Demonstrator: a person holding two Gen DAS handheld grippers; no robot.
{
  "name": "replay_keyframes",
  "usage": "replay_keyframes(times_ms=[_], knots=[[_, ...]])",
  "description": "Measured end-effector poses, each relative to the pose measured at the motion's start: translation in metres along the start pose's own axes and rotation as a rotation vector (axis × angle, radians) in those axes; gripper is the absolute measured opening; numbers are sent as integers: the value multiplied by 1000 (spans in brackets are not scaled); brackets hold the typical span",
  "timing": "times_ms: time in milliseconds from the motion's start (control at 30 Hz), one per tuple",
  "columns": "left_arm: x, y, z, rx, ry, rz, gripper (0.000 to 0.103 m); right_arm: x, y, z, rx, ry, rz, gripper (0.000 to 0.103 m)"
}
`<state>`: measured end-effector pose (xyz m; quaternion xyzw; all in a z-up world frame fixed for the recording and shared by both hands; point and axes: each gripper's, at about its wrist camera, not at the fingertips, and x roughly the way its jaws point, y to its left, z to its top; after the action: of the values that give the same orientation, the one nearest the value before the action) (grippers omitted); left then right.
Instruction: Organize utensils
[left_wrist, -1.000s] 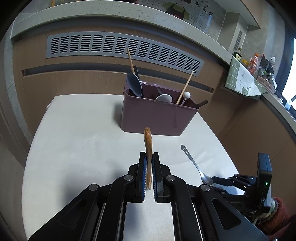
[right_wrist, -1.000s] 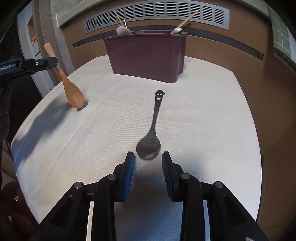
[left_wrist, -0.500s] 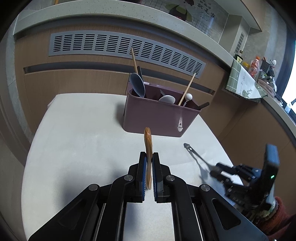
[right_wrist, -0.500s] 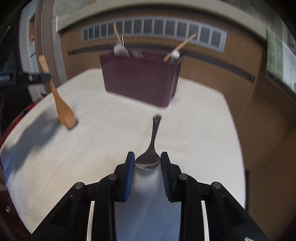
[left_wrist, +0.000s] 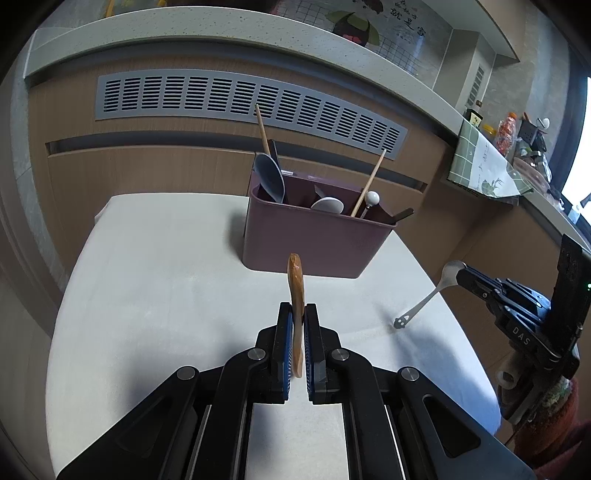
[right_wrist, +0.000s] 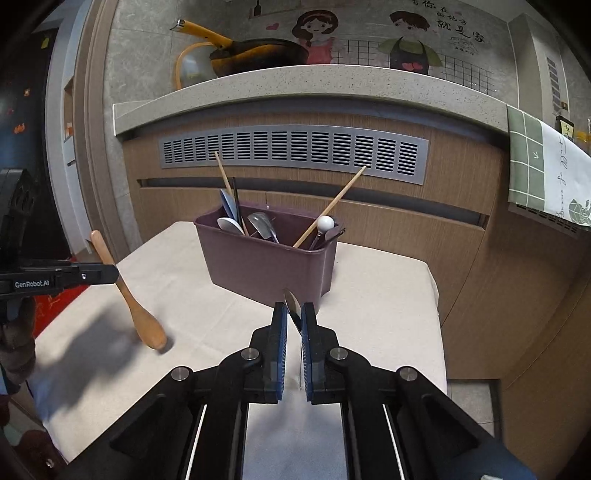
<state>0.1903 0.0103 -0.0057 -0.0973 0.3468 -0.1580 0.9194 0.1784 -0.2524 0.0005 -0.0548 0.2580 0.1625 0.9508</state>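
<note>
From the left gripper's camera, the left gripper (left_wrist: 298, 325) has its jaws pinched tight on the wooden spoon (left_wrist: 295, 280), which stands edge-on between the blue pads and pokes up toward the purple caddy (left_wrist: 314, 243). The caddy sits at the far middle of the white-clothed table (left_wrist: 166, 280), already holding chopsticks, a grey spoon and a white-knobbed utensil. Off to the right, the right gripper (left_wrist: 461, 275) carries the metal spoon (left_wrist: 428, 299) by its bowl, the handle slanting down and left, its pierced tip low over the cloth; whether it touches I cannot tell.

From the right gripper's camera, the jaws are closing on the metal spoon's bowl (right_wrist: 293, 308), which sits slanted between the pads, right in front of the near wall of the caddy (right_wrist: 266, 269). At the left edge the left gripper (right_wrist: 110, 274) grips the wooden spoon (right_wrist: 129, 295) partway along its handle, the bowl end hanging just above the cloth.

The weak point, I'd judge, is that metal spoon: a smooth curved bowl held askew could swivel or slip out, especially with the long handle dangling. The caddy is also crowded, so either utensil could catch on the leaning chopsticks or nudge the caddy along the cloth. With both tools heading for one opening, they might well knock together.
</note>
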Motion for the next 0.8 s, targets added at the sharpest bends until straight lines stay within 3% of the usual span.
replay_keyframes(times_ms=[500, 633, 733, 800], knots=[[-10, -7, 8, 28, -32, -1, 6, -19, -11, 14, 23, -80, -8, 1], [-13, -8, 8, 29, -35, 1, 6, -15, -17, 12, 41, -46, -21, 1], [-13, -5, 8, 19, -35, 2, 6, 1, -37, -3, 120, 72, 29, 7], [-12, -3, 7, 11, -30, 3, 6, 12, -52, -22, 203, 135, 41, 26]])
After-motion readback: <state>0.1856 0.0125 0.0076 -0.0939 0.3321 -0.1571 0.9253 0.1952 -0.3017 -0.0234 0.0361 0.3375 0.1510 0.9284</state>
